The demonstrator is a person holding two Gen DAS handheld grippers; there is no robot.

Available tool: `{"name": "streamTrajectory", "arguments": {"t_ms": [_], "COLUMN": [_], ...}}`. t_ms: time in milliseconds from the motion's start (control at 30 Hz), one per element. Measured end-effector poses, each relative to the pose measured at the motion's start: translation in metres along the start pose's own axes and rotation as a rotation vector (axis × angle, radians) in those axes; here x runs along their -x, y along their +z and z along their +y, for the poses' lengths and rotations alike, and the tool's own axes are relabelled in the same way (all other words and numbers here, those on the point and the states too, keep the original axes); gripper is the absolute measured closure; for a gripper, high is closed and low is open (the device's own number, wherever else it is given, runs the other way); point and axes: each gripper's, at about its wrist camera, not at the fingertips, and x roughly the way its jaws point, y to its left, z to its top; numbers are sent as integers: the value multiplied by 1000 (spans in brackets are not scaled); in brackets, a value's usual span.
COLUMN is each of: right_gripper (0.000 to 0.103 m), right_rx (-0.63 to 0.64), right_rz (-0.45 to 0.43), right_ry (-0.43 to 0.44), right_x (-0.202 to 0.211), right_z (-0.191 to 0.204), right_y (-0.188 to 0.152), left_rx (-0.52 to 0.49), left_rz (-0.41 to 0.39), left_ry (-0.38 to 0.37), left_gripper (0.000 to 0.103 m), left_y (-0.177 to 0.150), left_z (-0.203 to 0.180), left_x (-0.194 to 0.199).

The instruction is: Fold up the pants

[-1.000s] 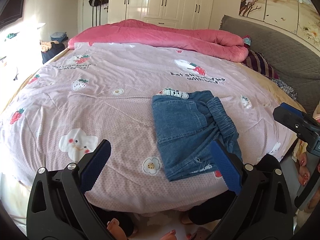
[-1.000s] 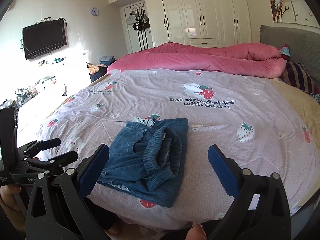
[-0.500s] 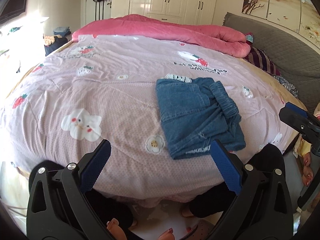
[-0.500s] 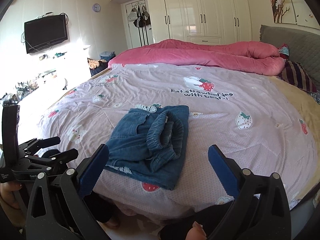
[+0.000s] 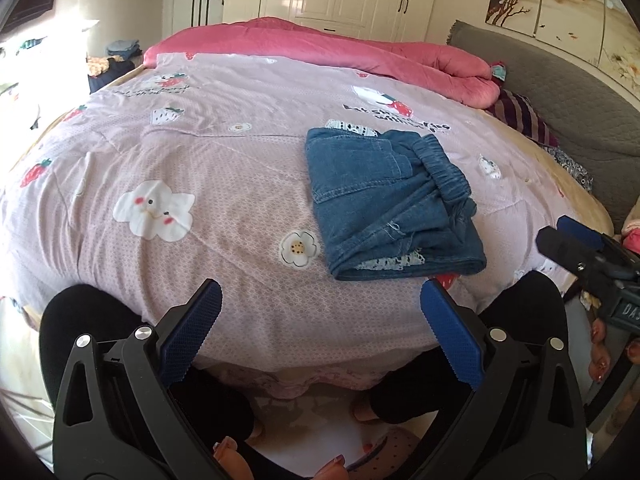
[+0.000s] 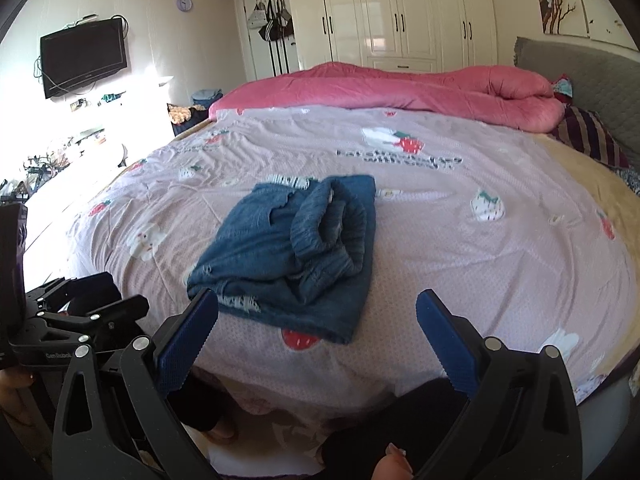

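pants (image 5: 390, 208) folded on bed (image 5: 200, 168) | ahead-right of left hand-held gripper (image 5: 320, 312), ahead-left of right hand-held gripper (image 6: 316, 316) | long axis runs away | both spread, empty, roughly equally near

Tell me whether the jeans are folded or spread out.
Folded: the jeans lie as a compact layered stack on the bedspread, waistband doubled on top, neither gripper touching them.

Bedspread (image 5: 240, 184): one line of dark print beside a strawberry figure, far right of centre; letters too blurred to read in either view. Left gripper (image 6: 60, 344), body seen at near left in the right wrist view: white marking "Gen Robot", last letters unclear. Right gripper (image 5: 592, 264), body at near right in the left wrist view: white letters "DAS", cut off at the frame edge.
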Motion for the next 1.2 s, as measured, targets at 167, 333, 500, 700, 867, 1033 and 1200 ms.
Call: {"name": "streamTrajectory", "arguments": {"t_ms": [167,333,500,700,867,1033,1200], "right_gripper": [4,4,4,4,4,4,4], "right_rx": [-3,2,1,-15,-21,-21,-22], "right_rz": [41,47,46,35,36,38,39], "right_ry": [5,2,-4,-15,-19,-20,-18], "right_x": [-9,-14,-14,-11,-11,-11,-11], "right_z": [-1,0,-1,-5,-7,-6,-6], "right_y": [-8,-11,-11,-11,-11,-11,-11], "left_rx": [-9,-12,-16,-8,-6,-9,-10], "left_rz": [15,24,29,20,20,13,14], "left_ry": [5,15,22,26,31,41,46], "left_gripper": [10,10,10,10,10,10,10], "left_y": [-2,-3,-4,-3,-2,-2,-2], "left_z": [-1,-1,-3,-1,-1,-1,-1], "left_x": [-4,-8,-10,-9,-8,-7,-6]}}
